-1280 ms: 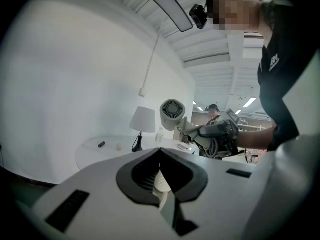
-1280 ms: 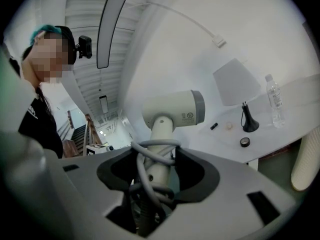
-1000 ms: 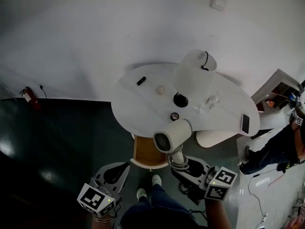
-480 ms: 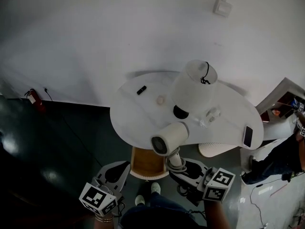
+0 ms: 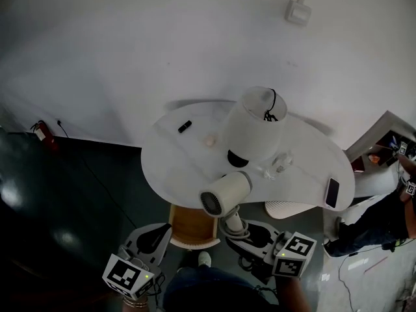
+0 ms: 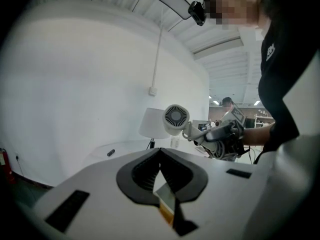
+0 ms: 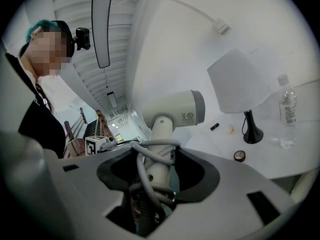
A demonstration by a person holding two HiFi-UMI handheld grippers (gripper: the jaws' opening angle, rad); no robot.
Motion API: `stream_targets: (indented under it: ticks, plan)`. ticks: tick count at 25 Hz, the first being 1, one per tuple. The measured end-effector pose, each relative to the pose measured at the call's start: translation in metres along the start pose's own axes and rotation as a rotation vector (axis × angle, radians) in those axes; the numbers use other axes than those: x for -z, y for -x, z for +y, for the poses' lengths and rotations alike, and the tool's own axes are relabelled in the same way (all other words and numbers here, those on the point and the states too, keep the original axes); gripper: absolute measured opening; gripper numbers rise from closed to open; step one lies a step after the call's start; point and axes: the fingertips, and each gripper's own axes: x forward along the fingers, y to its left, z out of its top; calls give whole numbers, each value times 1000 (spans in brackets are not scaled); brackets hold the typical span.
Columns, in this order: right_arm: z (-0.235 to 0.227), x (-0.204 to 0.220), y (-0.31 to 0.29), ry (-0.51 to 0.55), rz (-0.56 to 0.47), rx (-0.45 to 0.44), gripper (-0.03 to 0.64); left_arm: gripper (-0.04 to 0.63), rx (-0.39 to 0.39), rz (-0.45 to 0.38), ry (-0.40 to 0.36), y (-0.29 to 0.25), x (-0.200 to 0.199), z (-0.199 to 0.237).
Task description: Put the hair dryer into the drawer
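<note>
The white hair dryer (image 5: 224, 194) (image 7: 175, 109) hangs in the air at the near edge of the white round table (image 5: 175, 161), barrel level and rear grille toward me. My right gripper (image 5: 246, 229) (image 7: 157, 154) is shut on its upright handle, with the grey cord looped around the jaws. An open wooden drawer (image 5: 192, 229) juts out under the table, just left of the dryer. My left gripper (image 5: 153, 238) (image 6: 160, 151) sits left of the drawer, its jaws meeting at the tips with nothing held. The left gripper view shows the dryer (image 6: 176, 118) from its grille end.
On the table stand a white-shaded lamp (image 5: 253, 125) (image 7: 237, 81), a clear water bottle (image 5: 276, 164) (image 7: 286, 109), a phone (image 5: 331, 192), a small black stick (image 5: 184, 127) and a round compact (image 7: 239, 155). A ribbed white bin (image 5: 286, 208) stands beneath. A person (image 5: 390, 203) is at the right.
The right gripper has carried the hair dryer a little left in the head view, now closer above the drawer. The left gripper shifted slightly down and left.
</note>
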Motion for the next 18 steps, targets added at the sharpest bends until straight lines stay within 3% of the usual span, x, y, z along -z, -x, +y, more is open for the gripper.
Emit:
stream_targets:
  ticks: [9, 18]
  plan:
    - [1, 6, 8, -35, 23, -10, 232, 12, -43, -20, -41, 4, -11, 16]
    - [4, 22, 3, 27, 86, 35, 232, 12, -66, -14, 10, 7, -6, 47]
